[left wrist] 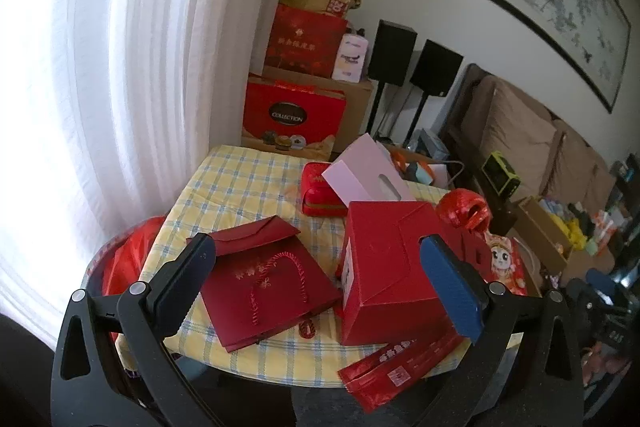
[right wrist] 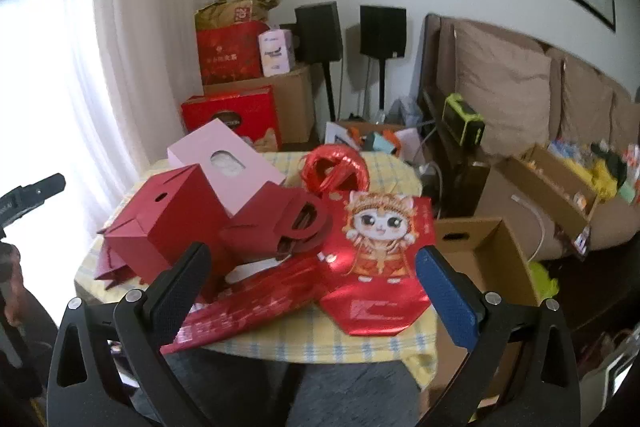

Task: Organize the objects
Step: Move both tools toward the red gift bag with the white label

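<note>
1. The things to sort lie crowded on a small bench (left wrist: 224,183) under a yellow checked cloth. Nearest the left hand-held gripper (left wrist: 318,281) is a flat dark red gift bag (left wrist: 264,291), lying on its side with its cord handle on top.
2. Just right of that bag stands a red folded box (left wrist: 392,271), upright, its flap top closed.
3. Behind the box a pink tissue box (left wrist: 368,175) leans tilted, and beside it sits a small red tin (left wrist: 320,195).
4. A long red foil packet (right wrist: 248,311) lies along the near edge of the bench, partly overhanging it.
5. In the right wrist view a shiny red flat bag printed with a cartoon cat (right wrist: 376,251) rests on the near right part of the bench, touching the foil packet. A second, smaller red box with a loop handle (right wrist: 280,227) sits between it and the folded box.
6. A roll of red ribbon (right wrist: 336,167) sits farther back, behind the cat bag.
7. The left hand-held gripper hangs above the near edge, jaws spread wide, grasping nothing.
8. The right hand-held gripper (right wrist: 312,291) is likewise released and empty, above the foil packet and cat bag.
9. An open cardboard carton (right wrist: 488,259) stands on the floor right of the bench; a brown sofa (right wrist: 520,87) lies beyond it.
</note>
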Demonstrator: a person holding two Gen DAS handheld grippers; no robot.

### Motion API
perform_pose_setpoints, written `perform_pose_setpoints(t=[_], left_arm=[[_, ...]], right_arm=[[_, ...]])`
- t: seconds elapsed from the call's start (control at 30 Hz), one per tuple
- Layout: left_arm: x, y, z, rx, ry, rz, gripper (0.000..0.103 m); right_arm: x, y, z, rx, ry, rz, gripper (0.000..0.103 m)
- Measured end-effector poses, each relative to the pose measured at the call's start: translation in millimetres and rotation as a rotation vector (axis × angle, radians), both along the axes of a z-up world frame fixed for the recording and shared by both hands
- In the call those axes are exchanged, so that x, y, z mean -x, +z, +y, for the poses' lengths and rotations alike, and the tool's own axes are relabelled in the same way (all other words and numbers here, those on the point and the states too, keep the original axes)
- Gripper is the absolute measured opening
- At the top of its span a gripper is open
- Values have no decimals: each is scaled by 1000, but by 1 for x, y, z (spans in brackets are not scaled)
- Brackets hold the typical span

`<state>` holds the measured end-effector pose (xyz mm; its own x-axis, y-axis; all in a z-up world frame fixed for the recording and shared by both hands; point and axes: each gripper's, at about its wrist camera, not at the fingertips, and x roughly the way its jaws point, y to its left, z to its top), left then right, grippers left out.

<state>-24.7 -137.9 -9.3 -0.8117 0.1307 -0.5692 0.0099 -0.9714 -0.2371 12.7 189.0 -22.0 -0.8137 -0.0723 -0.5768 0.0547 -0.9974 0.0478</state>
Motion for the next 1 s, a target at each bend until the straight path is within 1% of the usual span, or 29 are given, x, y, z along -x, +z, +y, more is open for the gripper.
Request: perform_pose_setpoints(t=[0.1,0.2,0.27,0.3,0.33,0.37,0.47,0.5,0.57,0.7,0.77,0.83,0.9,1.0], left_arm=[[0,-2,-1,-6,-3,1,102],[5,-8,-5,-18,-11,-23,102],[8,-16,-9,-25,-18,-45,100],[9,-19,-10,-29,-22,-55,97],[11,-22,-11,-31,-23,-65,96],[13,-25,-12,-31,-27,-74,96],[15,-33,-10,-22,-56,-85,95],[16,-34,-9,-15,-69,-86,95],[17,-37,-4,0,-93,-86,95],[20,-44,5,1,-115,-98,94],[24,-49,6,-17,-128,-113,91],[27,-52,8,-27,-142,-123,90],[29,-54,10,-29,-145,-126,90],[31,-59,14,-50,-150,-137,90]], right_arm=[[2,-3,-1,1,12,1,99],[9,-11,-2,17,12,-28,94],[14,-19,-2,29,9,-63,83],[18,-23,-3,40,14,-87,79],[21,-29,-4,53,23,-112,74],[25,-36,-6,73,39,-145,72],[30,-45,-15,113,83,-181,71],[30,-45,-20,117,100,-175,72],[30,-42,-29,117,131,-154,80],[35,-39,-47,87,183,-140,80],[45,-38,-49,111,196,-165,80],[61,-36,-45,191,189,-219,80],[74,-34,-45,234,184,-257,80],[99,-30,-54,260,191,-299,80]])
